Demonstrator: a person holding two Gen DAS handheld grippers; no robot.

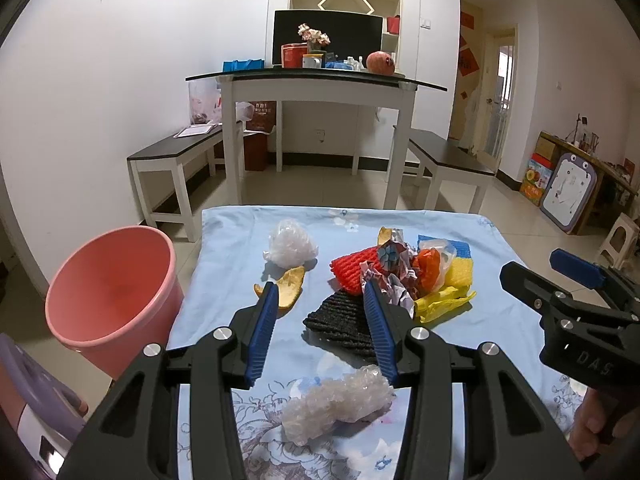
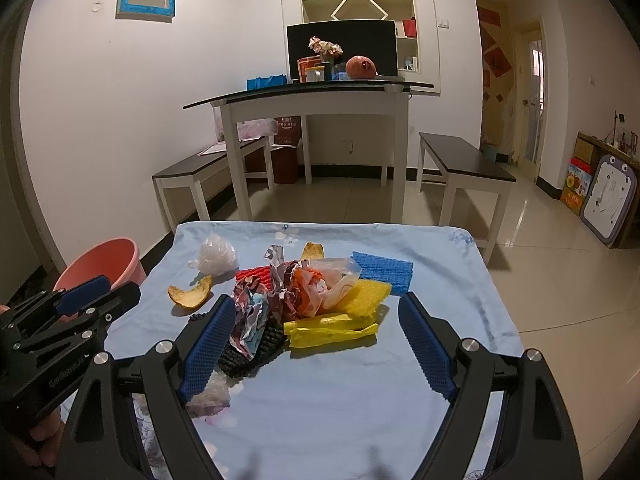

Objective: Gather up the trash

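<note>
Left claw (image 1: 320,292) and right claw (image 2: 316,306) both wide open, empty, above trash pile (image 2: 320,292) on table (image 2: 460,300).

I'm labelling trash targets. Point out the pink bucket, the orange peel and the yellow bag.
pink bucket (image 1: 80,280), left wrist view, inner wall.
orange peel (image 1: 290,286), left wrist view, middle.
yellow bag (image 2: 328,330), right wrist view, middle.

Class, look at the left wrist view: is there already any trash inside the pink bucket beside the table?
No. The pink bucket shows only its bare inner wall and bottom, with nothing lying inside.
</note>
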